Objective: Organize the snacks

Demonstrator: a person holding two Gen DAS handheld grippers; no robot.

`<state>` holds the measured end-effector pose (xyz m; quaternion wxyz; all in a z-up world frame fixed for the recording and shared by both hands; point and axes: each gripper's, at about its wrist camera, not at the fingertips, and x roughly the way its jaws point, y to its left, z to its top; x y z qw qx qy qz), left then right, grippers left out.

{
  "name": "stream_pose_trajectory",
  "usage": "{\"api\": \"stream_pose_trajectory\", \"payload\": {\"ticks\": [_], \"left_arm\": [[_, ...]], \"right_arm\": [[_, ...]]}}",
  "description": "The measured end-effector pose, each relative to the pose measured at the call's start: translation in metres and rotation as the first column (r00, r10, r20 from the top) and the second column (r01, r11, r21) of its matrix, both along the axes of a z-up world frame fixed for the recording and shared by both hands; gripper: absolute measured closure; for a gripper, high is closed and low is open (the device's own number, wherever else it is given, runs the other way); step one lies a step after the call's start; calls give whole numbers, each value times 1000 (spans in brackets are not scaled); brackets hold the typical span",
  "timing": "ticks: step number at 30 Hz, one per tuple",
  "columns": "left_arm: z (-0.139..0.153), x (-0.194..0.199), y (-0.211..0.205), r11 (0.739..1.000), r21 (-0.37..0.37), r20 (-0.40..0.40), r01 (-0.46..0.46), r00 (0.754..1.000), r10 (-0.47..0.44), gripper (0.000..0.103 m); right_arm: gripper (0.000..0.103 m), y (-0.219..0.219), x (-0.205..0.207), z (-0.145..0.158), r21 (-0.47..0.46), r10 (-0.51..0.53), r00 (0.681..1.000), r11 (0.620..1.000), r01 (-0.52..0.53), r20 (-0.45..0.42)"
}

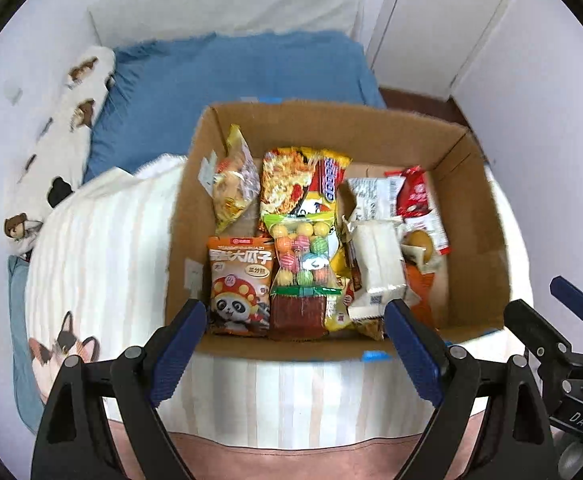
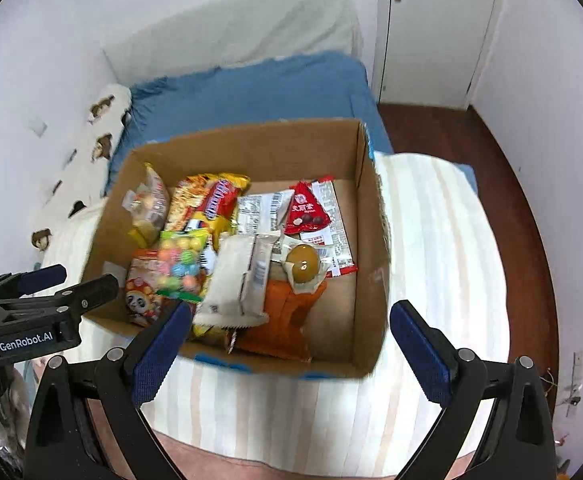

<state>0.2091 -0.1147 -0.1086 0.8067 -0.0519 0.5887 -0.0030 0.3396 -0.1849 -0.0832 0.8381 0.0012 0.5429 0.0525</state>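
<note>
An open cardboard box (image 1: 467, 184) (image 2: 367, 216) sits on a striped blanket and holds many snack packs. Inside are an orange panda seed bag (image 1: 239, 284) (image 2: 141, 296), a bag of coloured candy balls (image 1: 301, 256) (image 2: 181, 264), a white wrapped pack (image 1: 377, 256) (image 2: 239, 280), a packed egg (image 1: 419, 242) (image 2: 302, 264), a red triangular pack (image 2: 306, 210) and noodle packs (image 1: 287, 180). My left gripper (image 1: 295, 338) is open and empty above the box's near wall. My right gripper (image 2: 291, 344) is open and empty above the near wall too. Each gripper shows at the other view's edge.
The box stands on a white and peach striped blanket (image 1: 103, 248) (image 2: 431, 240) over a bed with a blue sheet (image 1: 231, 76). A patterned pillow (image 1: 63, 128) lies along the left wall. A white door (image 2: 439, 28) and brown floor (image 2: 511, 168) are at the right.
</note>
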Motion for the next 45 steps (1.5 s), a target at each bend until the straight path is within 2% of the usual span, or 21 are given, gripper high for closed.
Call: {"api": "stream_pose_trajectory", "payload": {"ticks": [6, 13, 19, 26, 30, 36, 41, 45], "left_arm": [[40, -56, 1, 1000, 25, 124, -10, 992, 7, 12], [81, -125, 0, 997, 64, 256, -37, 966, 20, 12], [103, -173, 0, 996, 72, 314, -50, 949, 25, 12], [123, -211, -2, 995, 80, 356, -51, 934, 19, 12], [132, -229, -7, 994, 98, 378, -49, 926, 9, 12], [142, -248, -8, 995, 81, 406, -58, 914, 21, 12], [143, -252, -12, 995, 82, 410, -63, 912, 24, 12], [139, -248, -14, 995, 84, 391, -56, 920, 19, 12]], "right_arm": [[1, -2, -62, 39, 16, 3, 994, 1000, -5, 109], [1, -2, -132, 75, 38, -7, 979, 999, -1, 205], [1, -3, -184, 100, 46, -2, 966, 999, -10, 257], [1, -3, -226, 128, 44, 10, 952, 999, -25, 305], [1, 3, -245, 141, 25, 32, 941, 999, -43, 336], [0, 10, -262, 153, 10, 59, 929, 998, -67, 366], [0, 12, -261, 151, 18, 65, 929, 997, -77, 365], [0, 9, -252, 143, 17, 52, 934, 998, -62, 353]]}}
